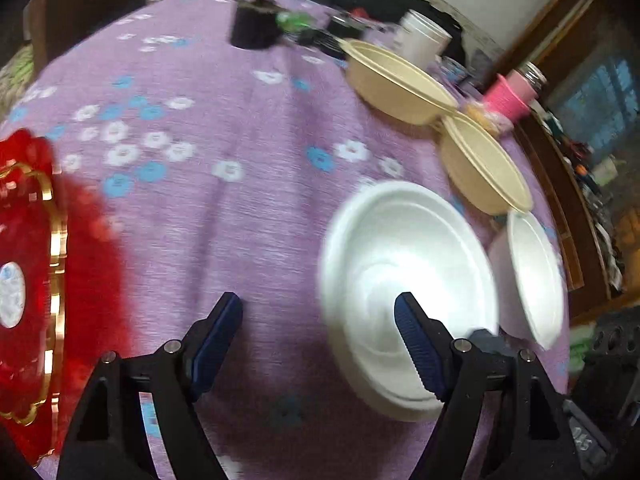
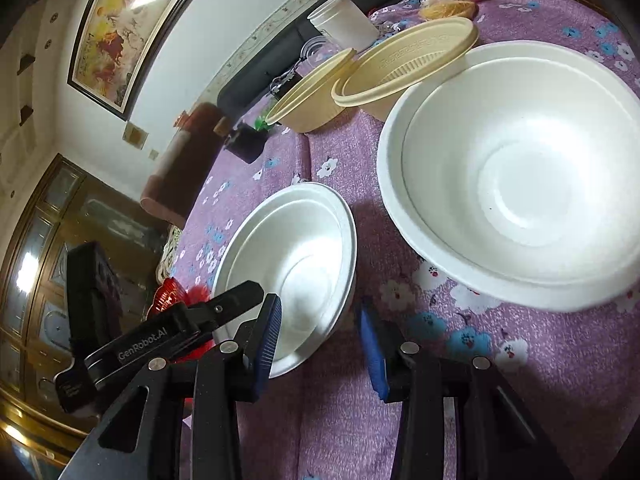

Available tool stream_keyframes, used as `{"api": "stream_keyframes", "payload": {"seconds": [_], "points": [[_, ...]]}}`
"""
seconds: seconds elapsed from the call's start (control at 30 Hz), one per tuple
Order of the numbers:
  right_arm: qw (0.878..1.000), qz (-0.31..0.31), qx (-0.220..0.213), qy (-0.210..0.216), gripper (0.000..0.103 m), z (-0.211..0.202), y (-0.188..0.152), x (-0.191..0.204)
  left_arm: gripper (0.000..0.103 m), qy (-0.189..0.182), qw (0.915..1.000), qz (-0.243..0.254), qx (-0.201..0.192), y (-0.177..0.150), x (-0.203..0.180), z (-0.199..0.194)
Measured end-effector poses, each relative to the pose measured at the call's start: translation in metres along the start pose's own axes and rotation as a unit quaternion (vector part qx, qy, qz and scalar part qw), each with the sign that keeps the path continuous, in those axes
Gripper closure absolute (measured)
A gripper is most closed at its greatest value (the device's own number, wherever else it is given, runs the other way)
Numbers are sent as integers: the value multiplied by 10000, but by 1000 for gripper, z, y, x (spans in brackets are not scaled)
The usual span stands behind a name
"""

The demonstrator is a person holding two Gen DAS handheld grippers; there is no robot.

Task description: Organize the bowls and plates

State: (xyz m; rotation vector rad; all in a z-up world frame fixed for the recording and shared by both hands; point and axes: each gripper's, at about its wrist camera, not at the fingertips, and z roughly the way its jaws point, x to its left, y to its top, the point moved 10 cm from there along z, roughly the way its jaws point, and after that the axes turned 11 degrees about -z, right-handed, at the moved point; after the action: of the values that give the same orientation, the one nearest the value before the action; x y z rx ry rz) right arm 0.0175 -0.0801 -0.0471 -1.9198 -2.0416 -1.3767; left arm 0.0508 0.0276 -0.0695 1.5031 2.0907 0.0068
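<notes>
Two white foam bowls and two beige bowls stand on a purple flowered tablecloth. In the left wrist view my left gripper [image 1: 320, 312] is open and empty; its right finger hangs over the near white bowl [image 1: 404, 276]. The second white bowl [image 1: 536, 276] stands to its right, the beige bowls [image 1: 396, 80] [image 1: 484, 164] behind. In the right wrist view my right gripper [image 2: 320, 320] is open, its left finger over the rim of the smaller-looking white bowl [image 2: 296, 264]. The other white bowl [image 2: 516, 168] is at the right, beige bowls [image 2: 312, 88] [image 2: 404, 60] beyond.
A red and gold tray [image 1: 28, 264] lies at the table's left edge. A black pot [image 1: 256, 24], a white cup [image 1: 420, 36] and a pink cup [image 1: 508, 96] stand at the far side. The left gripper's body [image 2: 160, 340] shows beside my right gripper.
</notes>
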Motion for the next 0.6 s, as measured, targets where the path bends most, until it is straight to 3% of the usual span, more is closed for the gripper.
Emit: {"api": "stream_keyframes", "payload": {"seconds": [0.03, 0.07, 0.1, 0.17, 0.27, 0.6], "points": [[10000, -11, 10, -7, 69, 0, -1, 0, 26, -79, 9999, 20, 77, -3, -3, 1], [10000, -26, 28, 3, 77, 1, -1, 0, 34, -119, 9999, 78, 77, -5, -6, 0], [10000, -49, 39, -2, 81, 0, -1, 1, 49, -135, 9997, 174, 77, -6, -9, -1], [9999, -152, 5, -46, 86, 0, -1, 4, 65, -144, 9991, 369, 138, -11, -14, -4], [9989, -411, -97, -218, 87, -10, 0, 12, 66, -206, 9986, 482, -51, -14, -17, -19], [9940, -1047, -281, -167, 87, -31, -2, 66, 67, -276, 9935, 687, -867, -23, -2, -93]]}}
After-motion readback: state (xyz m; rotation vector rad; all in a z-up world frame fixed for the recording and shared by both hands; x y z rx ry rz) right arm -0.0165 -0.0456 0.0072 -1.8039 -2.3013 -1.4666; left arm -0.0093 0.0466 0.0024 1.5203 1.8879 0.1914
